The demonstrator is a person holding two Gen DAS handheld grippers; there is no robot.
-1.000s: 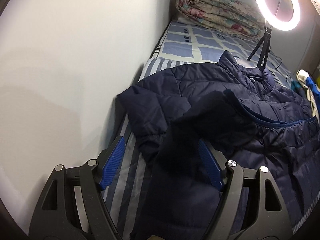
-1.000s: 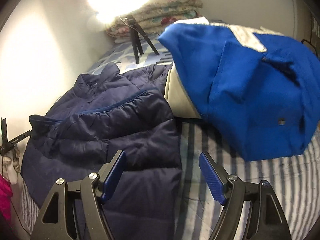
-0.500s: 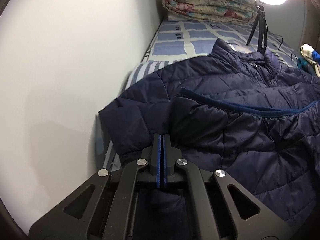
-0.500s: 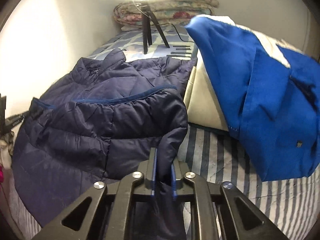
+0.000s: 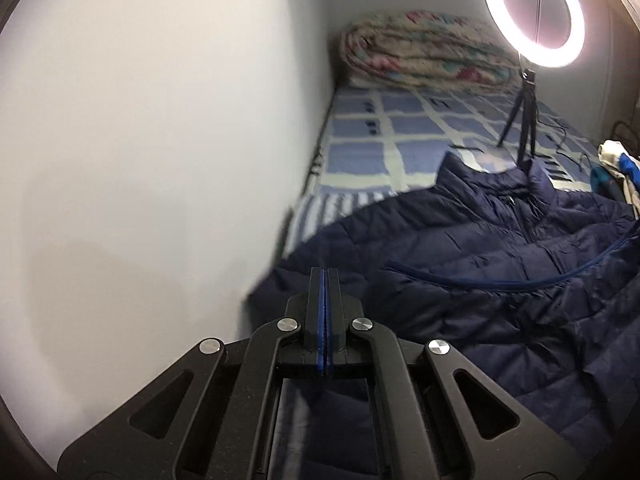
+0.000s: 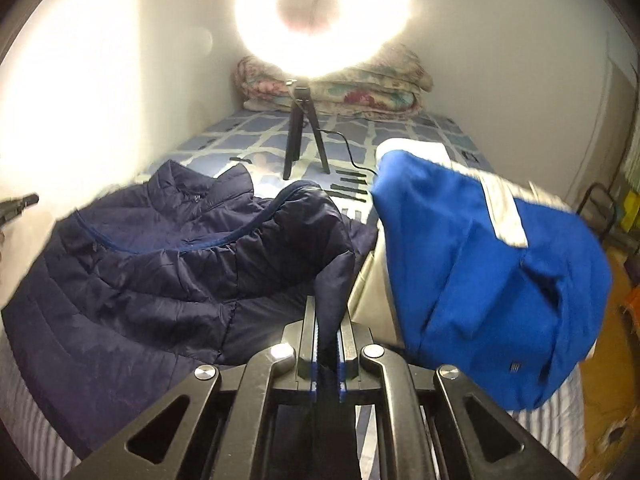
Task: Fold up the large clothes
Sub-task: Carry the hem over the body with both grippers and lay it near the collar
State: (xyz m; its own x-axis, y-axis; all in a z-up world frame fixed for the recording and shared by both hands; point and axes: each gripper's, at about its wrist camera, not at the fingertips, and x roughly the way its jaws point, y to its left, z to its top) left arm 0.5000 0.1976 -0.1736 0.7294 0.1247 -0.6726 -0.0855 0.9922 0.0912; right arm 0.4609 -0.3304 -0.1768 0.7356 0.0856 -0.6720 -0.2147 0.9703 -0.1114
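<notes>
A white wall [image 5: 140,140] was seen running along the bed's left edge. Beside it, near the foot of the bed [image 6: 560,420], the left gripper [image 5: 325,276] was clenched, its blue pads pressed flat together; dark cloth could be seen under the gripper's frame, but whether any of it was caught between the pads could not be told. The navy quilted jacket [image 5: 480,280] was spread over the left half of the bed, from the striped sheet at the foot up toward the middle, its collar turned toward the head of the bed and a blue trim line curving across its front. In the right wrist view the jacket [image 6: 160,280] was shown on the same side, with its right-hand edge lifted into a ridge. That ridge was grasped by the right gripper [image 6: 328,312], whose pads were closed on the dark cloth. Beyond the jacket, on the checked blue cover in the middle of the bed, a ring light [image 6: 320,12] was stood on a small black tripod [image 6: 304,136]. A folded floral quilt [image 6: 340,84] was laid against the wall at the head of the bed. Along the bed's right edge, a bright blue garment [image 6: 480,288] with a white stripe was heaped, just beside the jacket's raised edge.
</notes>
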